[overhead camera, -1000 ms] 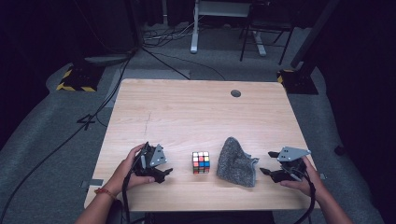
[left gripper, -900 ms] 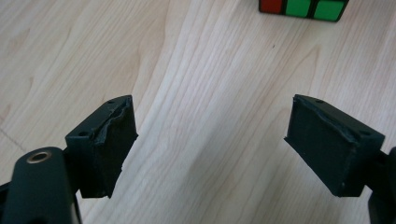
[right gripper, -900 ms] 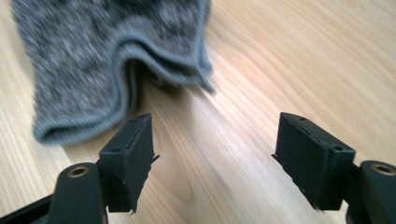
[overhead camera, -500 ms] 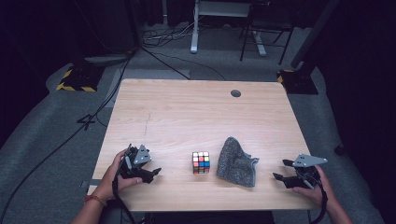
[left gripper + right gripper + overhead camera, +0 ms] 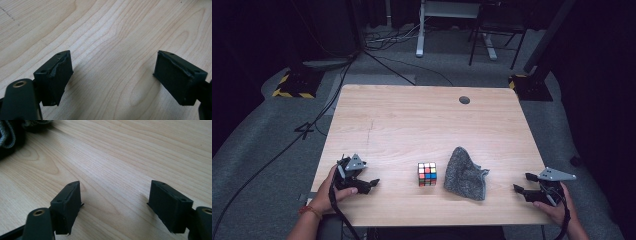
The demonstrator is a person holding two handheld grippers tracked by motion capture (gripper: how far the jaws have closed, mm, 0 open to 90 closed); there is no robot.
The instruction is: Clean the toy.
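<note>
Lighting, high view: you get a brightly lit pale wooden table [image 5: 412,125] set in a dim room, with the surroundings falling to near black at both sides; light reads as overhead, no glare, focus slightly soft throughout. The crumpled grey knitted cloth [image 5: 466,174] casts a short shadow on its near side. Left gripper view: you see even light, crisp wood grain, soft shadows under the black jaws. Right gripper view: the same; the grey cloth [image 5: 7,132] in the corner is blurred and deeply shadowed.
</note>
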